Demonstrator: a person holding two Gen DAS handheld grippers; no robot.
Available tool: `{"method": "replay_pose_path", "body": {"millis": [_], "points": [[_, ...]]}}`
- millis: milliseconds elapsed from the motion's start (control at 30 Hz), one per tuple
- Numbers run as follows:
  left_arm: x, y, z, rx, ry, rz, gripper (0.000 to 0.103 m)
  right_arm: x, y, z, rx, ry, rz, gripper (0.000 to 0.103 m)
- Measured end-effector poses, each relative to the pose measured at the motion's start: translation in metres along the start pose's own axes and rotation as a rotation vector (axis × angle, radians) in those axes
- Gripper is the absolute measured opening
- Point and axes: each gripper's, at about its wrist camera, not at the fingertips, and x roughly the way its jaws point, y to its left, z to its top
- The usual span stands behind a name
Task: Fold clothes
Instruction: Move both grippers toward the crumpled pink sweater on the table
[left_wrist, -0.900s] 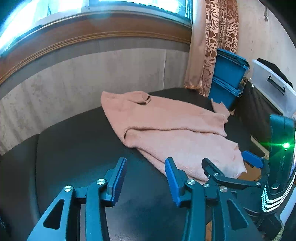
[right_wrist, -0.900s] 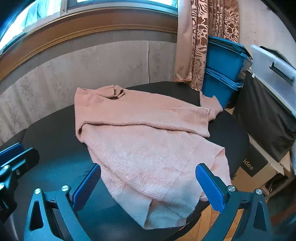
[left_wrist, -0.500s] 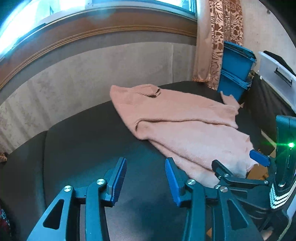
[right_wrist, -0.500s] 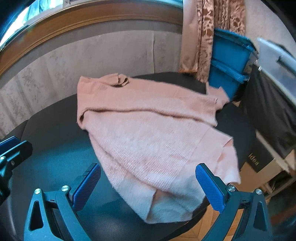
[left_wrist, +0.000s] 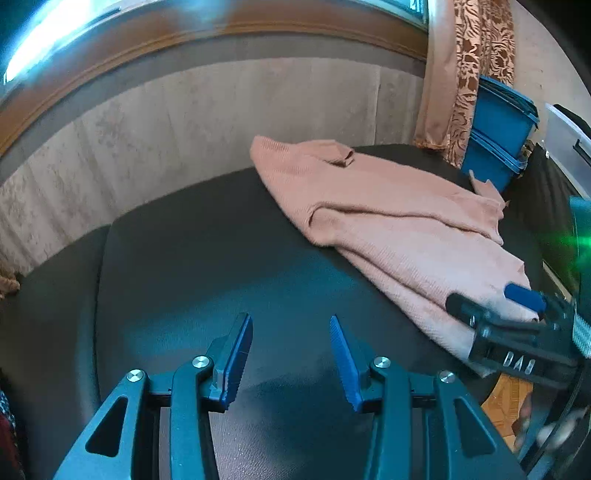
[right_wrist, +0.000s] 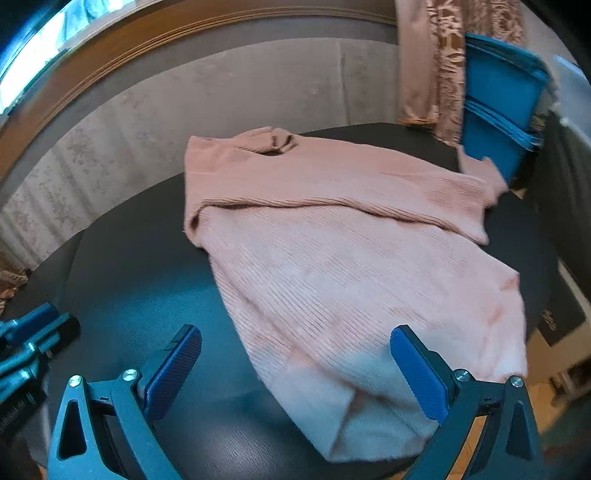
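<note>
We see the sweater lying lengthwise ahead of our released right tool, collar farthest; blue bins beyond. Left tool released over bare worktop.

Looked like a lived-in room at home, prob. a bedroom or spare rm. Signs: a wood-trimmed window w/ daylight, a brown floral-pattern curtain hanging at the right, patterned beige wall covering below the sill. Stacked blue plastic storage bins sat by the curtain, a cardboard box & wood-look floor beyond. A pink knit sweater lay on a dark padded counter.
</note>
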Motion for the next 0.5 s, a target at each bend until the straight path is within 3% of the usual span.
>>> {"method": "replay_pose_path", "body": {"millis": [167,300,500], "points": [[0.014,0.021,-0.017,-0.043,0.074,0.011,0.044,0.031,0.001,0.013,-0.064,0.035,-0.039,0.103],[0.018,0.054,-0.037,-0.119,0.104,0.013,0.044,0.068,-0.008,0.007,-0.019,0.162,-0.021,0.103],[0.017,0.108,-0.065,-0.251,0.137,0.035,0.044,0.059,0.041,-0.028,-0.179,0.157,-0.005,0.103]]}}
